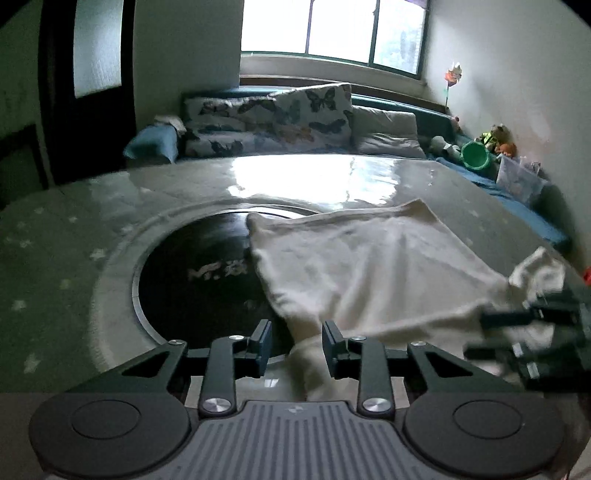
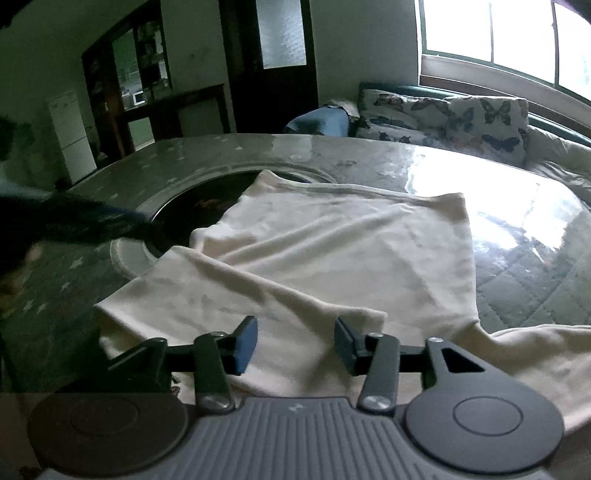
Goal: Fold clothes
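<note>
The garment (image 2: 332,251) lies on the table (image 2: 517,258), partly over its round inset (image 1: 199,273).

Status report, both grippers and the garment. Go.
Left gripper open, nothing pinched. Right gripper open over cloth. White garment part folded on table, overlapping the dark inset. Nothing in the way.

1. Dim overall, with a greenish cast; daylight only from the window (image 1: 332,29) at the back, blown out to white.
2. Strong glare on the glossy table top (image 1: 295,177) below it, washing out the surface pattern.
3. Heavy fisheye bending and dark vignetting at corners and edges.
4. Motion blur on the right gripper (image 1: 532,332) in the left wrist view, and on a dark smeared shape (image 2: 66,225) at the right wrist view's left edge.
5. Deep shadow over the doorway (image 2: 273,55) side.
</note>
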Action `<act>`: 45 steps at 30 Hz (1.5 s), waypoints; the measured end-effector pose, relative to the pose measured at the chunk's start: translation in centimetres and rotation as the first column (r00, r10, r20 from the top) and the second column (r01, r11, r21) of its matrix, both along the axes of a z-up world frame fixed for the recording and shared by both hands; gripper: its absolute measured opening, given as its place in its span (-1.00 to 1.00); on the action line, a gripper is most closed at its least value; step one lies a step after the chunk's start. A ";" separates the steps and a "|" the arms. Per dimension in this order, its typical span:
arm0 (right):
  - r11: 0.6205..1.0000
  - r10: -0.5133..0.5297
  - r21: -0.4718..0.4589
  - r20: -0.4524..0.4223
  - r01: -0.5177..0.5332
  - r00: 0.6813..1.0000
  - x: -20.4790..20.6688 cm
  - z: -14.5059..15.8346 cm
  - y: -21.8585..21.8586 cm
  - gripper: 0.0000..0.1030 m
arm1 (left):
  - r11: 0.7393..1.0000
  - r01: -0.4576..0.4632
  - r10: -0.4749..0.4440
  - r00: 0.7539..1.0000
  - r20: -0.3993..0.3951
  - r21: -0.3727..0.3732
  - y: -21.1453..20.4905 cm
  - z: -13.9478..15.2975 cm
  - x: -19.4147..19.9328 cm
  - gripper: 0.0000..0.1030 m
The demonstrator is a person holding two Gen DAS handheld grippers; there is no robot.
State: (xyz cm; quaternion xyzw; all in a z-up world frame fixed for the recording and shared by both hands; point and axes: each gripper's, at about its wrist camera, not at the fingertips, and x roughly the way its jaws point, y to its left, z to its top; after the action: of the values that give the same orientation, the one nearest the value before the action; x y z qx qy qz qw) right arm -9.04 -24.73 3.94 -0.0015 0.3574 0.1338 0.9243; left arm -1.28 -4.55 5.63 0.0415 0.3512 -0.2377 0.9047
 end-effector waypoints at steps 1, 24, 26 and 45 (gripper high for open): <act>1.000 0.003 0.000 0.000 -0.003 1.000 -0.1 0.0 0.0 -0.01 | 1.000 0.000 -0.001 1.000 -0.024 -0.015 -0.2 -0.3 1.1 -0.37; 1.000 0.024 0.010 -0.007 -0.024 1.000 -0.4 -0.9 0.0 0.20 | 0.999 -0.017 0.020 0.997 -0.075 0.037 -0.9 -3.0 4.9 -0.75; 1.000 0.026 0.009 -0.007 -0.026 1.000 -0.4 -0.9 0.1 0.20 | 0.999 -0.026 0.028 0.997 -0.066 0.031 -0.6 -2.9 4.9 -0.63; 1.000 0.024 0.015 -0.011 -0.024 1.000 -0.6 -1.1 0.2 0.28 | 0.995 -0.054 0.058 0.997 -0.042 0.086 -2.2 -3.5 9.1 -0.60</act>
State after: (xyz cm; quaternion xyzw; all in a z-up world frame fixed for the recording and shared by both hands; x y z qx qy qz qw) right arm -9.69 -24.53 2.87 0.0018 0.3616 0.1474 0.9206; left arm 7.83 -6.76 2.13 0.0650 0.3818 -0.1981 0.9004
